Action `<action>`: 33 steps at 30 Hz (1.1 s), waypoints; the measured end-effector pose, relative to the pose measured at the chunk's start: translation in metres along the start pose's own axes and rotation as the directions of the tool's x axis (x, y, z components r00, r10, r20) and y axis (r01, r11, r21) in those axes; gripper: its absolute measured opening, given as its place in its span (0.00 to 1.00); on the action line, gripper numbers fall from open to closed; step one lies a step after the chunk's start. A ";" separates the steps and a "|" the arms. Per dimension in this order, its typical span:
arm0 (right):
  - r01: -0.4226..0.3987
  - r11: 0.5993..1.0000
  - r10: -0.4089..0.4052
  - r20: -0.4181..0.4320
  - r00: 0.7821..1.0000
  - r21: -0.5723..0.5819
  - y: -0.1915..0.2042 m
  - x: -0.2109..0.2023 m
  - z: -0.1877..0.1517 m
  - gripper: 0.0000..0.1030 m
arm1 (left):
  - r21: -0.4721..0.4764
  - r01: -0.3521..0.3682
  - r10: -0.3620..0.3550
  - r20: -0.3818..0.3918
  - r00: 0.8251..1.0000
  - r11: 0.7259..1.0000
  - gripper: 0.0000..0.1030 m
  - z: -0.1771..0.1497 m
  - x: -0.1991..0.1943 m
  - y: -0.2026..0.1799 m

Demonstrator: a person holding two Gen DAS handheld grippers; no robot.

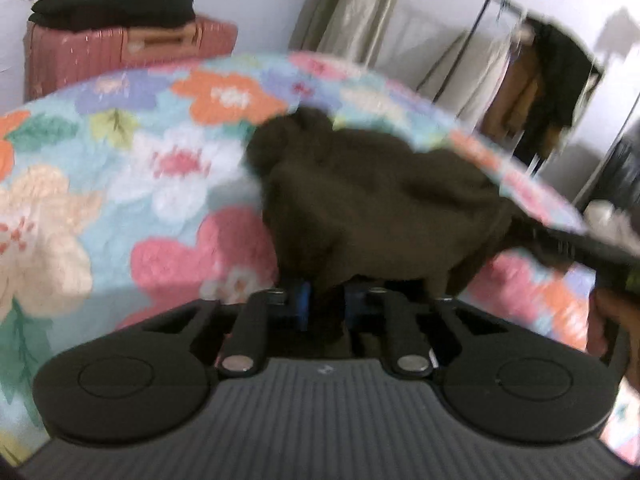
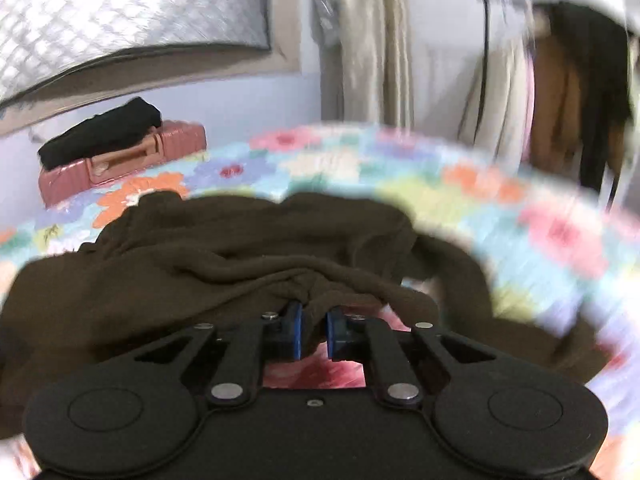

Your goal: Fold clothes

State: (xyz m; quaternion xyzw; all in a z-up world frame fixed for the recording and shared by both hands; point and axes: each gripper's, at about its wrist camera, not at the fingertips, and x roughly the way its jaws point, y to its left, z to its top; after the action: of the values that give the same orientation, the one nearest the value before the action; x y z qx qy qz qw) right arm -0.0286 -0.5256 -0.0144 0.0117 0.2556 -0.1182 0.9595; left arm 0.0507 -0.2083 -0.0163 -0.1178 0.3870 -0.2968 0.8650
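Our left gripper (image 1: 326, 300) pinches an edge of the dark brown garment (image 1: 372, 208), blue pads narrow on cloth. Our right gripper (image 2: 314, 330) clamps a bunched fold of it too. The garment is rumpled over the flowered bedspread (image 1: 120, 168). Pink suitcase (image 1: 120, 52) behind, black clothes (image 1: 116, 4) stacked on top.

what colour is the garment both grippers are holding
Dark brown: the soft knit garment on the floral bedspread shows best in the right wrist view.

Soft, even indoor light; heavy motion blur throughout, with fisheye bending at edges.
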 end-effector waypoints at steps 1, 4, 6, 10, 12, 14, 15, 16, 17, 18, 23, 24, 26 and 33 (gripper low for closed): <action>0.018 1.000 -0.017 0.026 1.000 -0.015 -0.003 -0.013 0.004 0.10 | -0.009 -0.003 0.003 0.004 1.000 1.000 0.12 0.001 -0.002 -0.002; 0.058 0.997 -0.062 0.070 0.996 0.054 -0.026 -0.058 0.018 0.10 | -0.035 -0.013 0.014 0.015 1.000 0.999 0.11 0.005 -0.009 -0.008; 0.076 0.989 -0.084 0.063 0.994 0.127 -0.042 -0.089 0.021 0.10 | -0.052 -0.019 0.021 0.023 1.000 0.998 0.11 0.008 -0.014 -0.012; 0.156 0.979 -0.151 -0.050 0.987 0.132 -0.070 -0.107 -0.003 0.10 | -0.096 -0.037 0.040 0.028 0.999 0.995 0.11 0.011 -0.019 -0.017; 0.165 0.962 -0.140 -0.127 0.982 0.217 -0.091 -0.095 -0.024 0.10 | -0.137 -0.076 0.077 0.000 0.997 0.988 0.11 0.004 -0.011 -0.005; 0.166 0.946 -0.122 -0.168 0.978 0.279 -0.104 -0.085 -0.043 0.10 | -0.134 -0.124 0.126 0.006 0.992 0.983 0.11 0.002 -0.008 0.001; 0.162 0.945 -0.114 -0.178 0.977 0.285 -0.104 -0.082 -0.049 0.10 | -0.141 -0.122 0.127 0.020 0.992 0.982 0.11 0.004 -0.012 0.002; 0.155 0.946 -0.106 -0.180 0.978 0.286 -0.103 -0.080 -0.053 0.10 | -0.153 -0.114 0.123 0.045 0.991 0.982 0.10 0.006 -0.017 0.003; 0.144 0.951 -0.102 -0.163 0.981 0.275 -0.100 -0.081 -0.052 0.10 | -0.165 -0.106 0.119 0.069 0.991 0.981 0.10 0.008 -0.023 0.003; 0.135 0.958 -0.102 -0.138 0.985 0.253 -0.096 -0.083 -0.048 0.10 | -0.194 -0.103 0.126 0.111 0.986 0.976 0.10 0.010 -0.032 0.004; 0.058 0.979 -0.060 0.002 0.998 0.197 -0.085 -0.116 -0.015 0.10 | -0.287 -0.120 0.174 0.171 0.970 0.950 0.10 0.013 -0.054 0.011; 0.038 0.977 -0.043 0.018 0.999 0.211 -0.084 -0.125 -0.011 0.10 | -0.288 -0.133 0.180 0.144 0.973 0.949 0.10 0.013 -0.051 0.013; 0.057 0.982 -0.062 0.020 0.998 0.180 -0.080 -0.136 -0.009 0.08 | -0.287 -0.159 0.192 0.089 0.977 0.945 0.10 0.014 -0.045 0.016; 0.143 0.960 -0.108 -0.153 0.982 0.241 -0.106 -0.121 -0.050 0.01 | -0.208 -0.265 0.257 -0.068 0.964 0.942 0.11 0.013 -0.023 0.018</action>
State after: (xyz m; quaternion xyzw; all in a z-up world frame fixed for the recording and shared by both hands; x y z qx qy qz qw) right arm -0.1796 -0.5977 0.0062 0.1247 0.3047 -0.2091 0.9208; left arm 0.0556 -0.1799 -0.0017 -0.1524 0.4463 -0.1383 0.8709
